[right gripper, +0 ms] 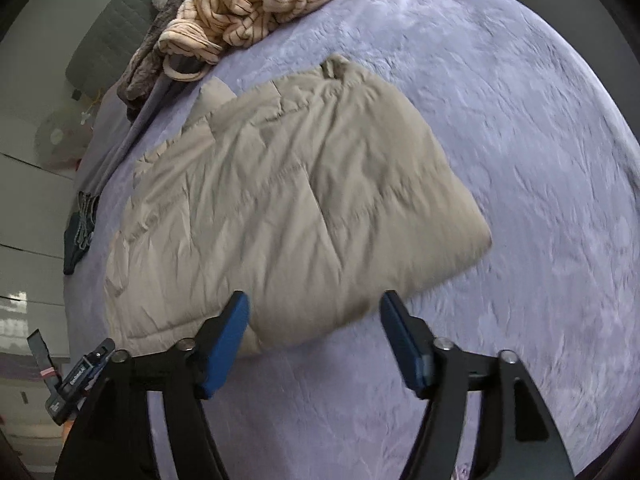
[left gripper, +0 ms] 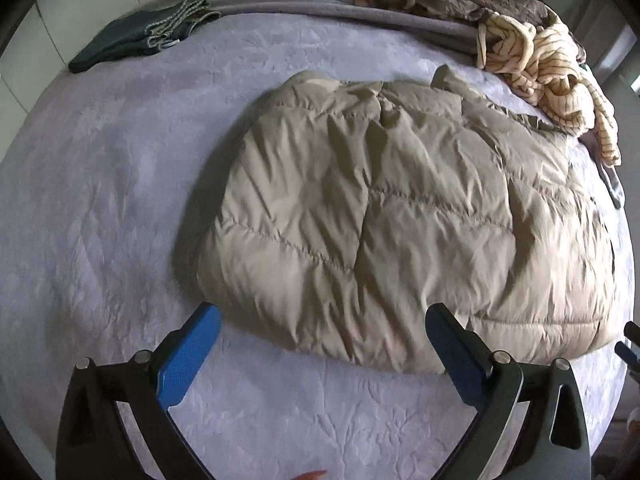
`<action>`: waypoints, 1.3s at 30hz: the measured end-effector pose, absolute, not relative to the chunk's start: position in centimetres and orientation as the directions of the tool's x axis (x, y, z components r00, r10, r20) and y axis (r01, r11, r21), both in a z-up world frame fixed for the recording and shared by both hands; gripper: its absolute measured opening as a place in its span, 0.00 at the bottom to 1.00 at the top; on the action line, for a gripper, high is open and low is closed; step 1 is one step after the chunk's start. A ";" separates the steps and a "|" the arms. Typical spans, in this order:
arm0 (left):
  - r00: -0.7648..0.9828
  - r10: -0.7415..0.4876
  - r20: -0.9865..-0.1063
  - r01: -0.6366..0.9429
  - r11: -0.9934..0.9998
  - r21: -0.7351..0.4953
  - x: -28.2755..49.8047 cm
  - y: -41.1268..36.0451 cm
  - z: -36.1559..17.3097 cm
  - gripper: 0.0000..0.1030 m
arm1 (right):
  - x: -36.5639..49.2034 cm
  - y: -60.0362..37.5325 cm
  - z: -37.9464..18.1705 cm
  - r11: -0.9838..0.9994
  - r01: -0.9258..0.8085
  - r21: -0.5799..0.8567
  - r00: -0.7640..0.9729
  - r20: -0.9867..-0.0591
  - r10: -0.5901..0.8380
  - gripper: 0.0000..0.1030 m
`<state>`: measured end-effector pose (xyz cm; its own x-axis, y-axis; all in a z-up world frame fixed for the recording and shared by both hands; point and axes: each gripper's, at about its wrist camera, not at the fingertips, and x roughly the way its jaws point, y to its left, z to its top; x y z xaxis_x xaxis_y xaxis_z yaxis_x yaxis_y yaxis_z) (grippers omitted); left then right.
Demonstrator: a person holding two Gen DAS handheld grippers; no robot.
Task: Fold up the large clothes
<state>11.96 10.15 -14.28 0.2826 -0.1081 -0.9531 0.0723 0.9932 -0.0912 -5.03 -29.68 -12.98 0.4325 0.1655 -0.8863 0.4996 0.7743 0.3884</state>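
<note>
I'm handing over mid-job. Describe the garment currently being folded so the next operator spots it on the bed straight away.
Start from the lilac bedspread that fills the view. In its middle lies a beige quilted puffer jacket, folded into a bulky block, nearest both open tools. Unlike the crumpled cream striped garment heaped at the far edge and the small dark green folded piece, it is plain, padded and stitched in panels.

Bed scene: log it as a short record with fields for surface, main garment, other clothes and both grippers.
surface: lavender bedspread
main garment: beige puffer jacket, folded into a compact block, lying flat mid-bed
other clothes: striped cream garment bunched on a brown garment at the far edge; dark green folded garment apart from them at the far left
left gripper: open, nothing between its fingers, over the jacket's near edge
right gripper: open, empty, over the jacket's near edge
</note>
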 end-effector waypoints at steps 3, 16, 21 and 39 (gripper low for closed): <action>0.273 -0.100 -0.957 0.077 0.994 -0.081 11.5 10.1 -14.5 0.99 | -5.7 -29.5 -13.8 0.755 0.518 0.402 0.425 -0.887 0.181 0.77; 0.232 -0.118 -0.966 0.047 0.993 -0.110 11.1 10.8 -15.9 0.99 | -5.6 -29.1 -16.6 0.670 0.548 0.501 0.450 -0.851 0.269 1.00; 0.205 -0.168 -0.964 0.004 0.985 -0.171 11.3 12.0 -16.9 0.99 | -5.2 -29.1 -17.6 0.632 0.560 0.536 0.458 -0.836 0.304 1.00; 0.206 -0.596 -0.776 -0.252 0.734 -0.630 11.6 16.9 -23.5 0.99 | -3.7 -30.3 -22.4 0.342 0.552 0.761 0.569 -0.643 0.512 1.00</action>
<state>11.57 16.92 -23.46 0.2063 -0.5956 -0.7763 -0.2518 0.7343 -0.6304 -3.72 -30.31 -22.39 0.5693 0.5119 -0.6433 0.5516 0.3424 0.7606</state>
